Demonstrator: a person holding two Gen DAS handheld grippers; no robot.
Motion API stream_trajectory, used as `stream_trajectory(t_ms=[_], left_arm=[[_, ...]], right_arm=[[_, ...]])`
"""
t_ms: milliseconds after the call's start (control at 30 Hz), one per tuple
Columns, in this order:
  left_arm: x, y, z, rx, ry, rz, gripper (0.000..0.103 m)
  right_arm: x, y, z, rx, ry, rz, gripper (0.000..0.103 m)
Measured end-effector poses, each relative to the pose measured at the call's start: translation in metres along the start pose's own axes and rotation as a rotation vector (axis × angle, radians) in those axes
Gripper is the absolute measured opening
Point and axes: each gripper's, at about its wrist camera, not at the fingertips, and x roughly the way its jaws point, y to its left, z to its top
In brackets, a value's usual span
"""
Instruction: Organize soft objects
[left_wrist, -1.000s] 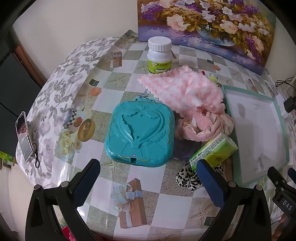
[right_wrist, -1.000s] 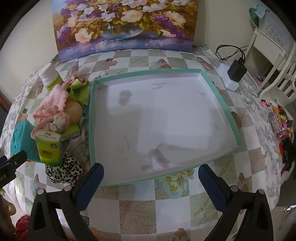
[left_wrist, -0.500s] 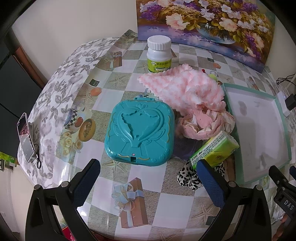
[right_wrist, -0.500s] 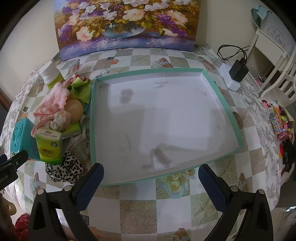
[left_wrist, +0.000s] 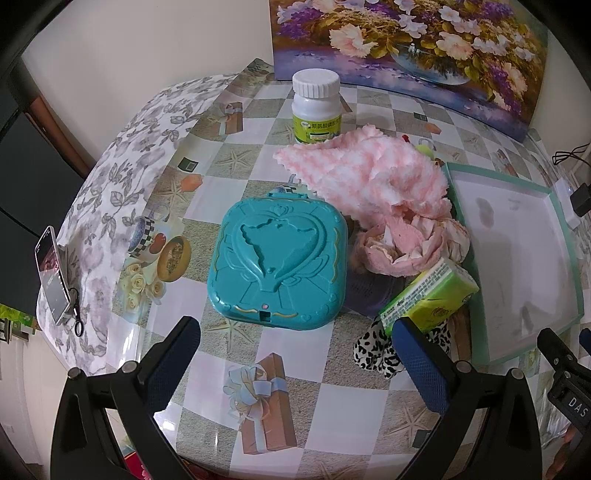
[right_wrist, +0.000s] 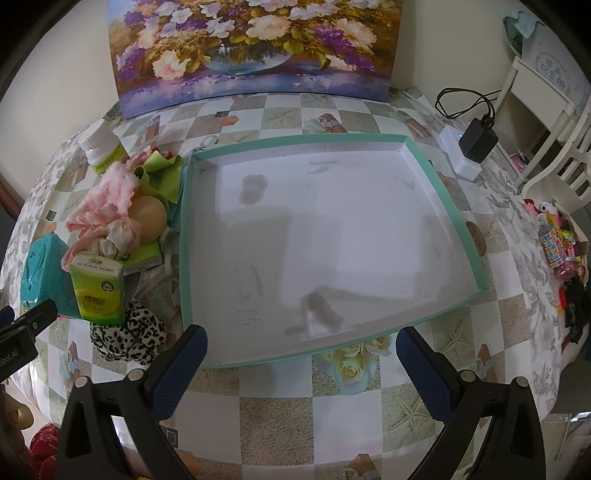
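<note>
Hovering left gripper (left_wrist: 295, 354): fingers spread, holding nothing.
Right gripper (right_wrist: 301, 356): fingers spread, holding nothing.
Towel (left_wrist: 373, 173): at 1 o'clock of case (left_wrist: 279, 262).

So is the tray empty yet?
Empty. The tray shows only its bare, smudged white floor; the soft things still lie piled beside it.

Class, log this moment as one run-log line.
left gripper: open, empty | right gripper: open, empty | tray: nothing inside | pink cloth: in pile beside tray
</note>
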Motion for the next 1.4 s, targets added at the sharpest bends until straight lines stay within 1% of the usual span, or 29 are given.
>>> stream_trajectory(t_ms=[300,467,533,600,633,667,767,833,900,1033,1267,1400], left_arm=[[0.0,-0.001,0.001,-0.003,-0.011,-0.008,0.103],[-0.003,0.001,0.002,-0.006,-0.05,-0.007,0.103],[-0.006,0.001,0.002,-0.016,-0.062,-0.013,0.103],[-0.011,0.005,0.004,-0.038,-0.079,-0.015,0.103],[-0.014,0.008,0.005,-0.052,-0.088,-0.012,0.103],[-0.015,0.01,0.007,-0.059,-0.081,0.006,0.103],[-0.018,0.02,0.011,-0.104,-0.088,0.022,0.103],[-0.018,0.024,0.014,-0.12,-0.079,0.037,0.103],[-0.018,0.028,0.018,-0.151,-0.071,0.015,0.103],[-0.017,0.029,0.025,-0.174,-0.048,0.014,0.103],[-0.012,0.028,0.033,-0.211,0.004,-0.03,0.103],[-0.008,0.032,0.036,-0.237,0.042,-0.03,0.103]], right_arm=[[0.0,0.0,0.001,0.0,-0.001,-0.001,0.103],[-0.001,0.0,0.001,0.0,-0.004,-0.001,0.103],[-0.003,0.001,0.0,-0.002,-0.023,0.005,0.103],[-0.009,0.004,0.001,0.0,-0.058,0.049,0.103],[-0.013,0.006,0.001,0.002,-0.074,0.098,0.103],[-0.016,0.007,0.001,0.003,-0.086,0.143,0.103],[-0.023,0.018,0.004,-0.007,-0.12,0.244,0.103],[-0.024,0.028,0.007,-0.019,-0.126,0.303,0.103],[-0.024,0.042,0.01,-0.042,-0.116,0.348,0.103],[-0.018,0.067,0.015,-0.078,-0.097,0.367,0.102],[0.001,0.092,0.02,-0.104,-0.023,0.444,0.089],[0.02,0.102,0.022,-0.098,0.062,0.458,0.086]])
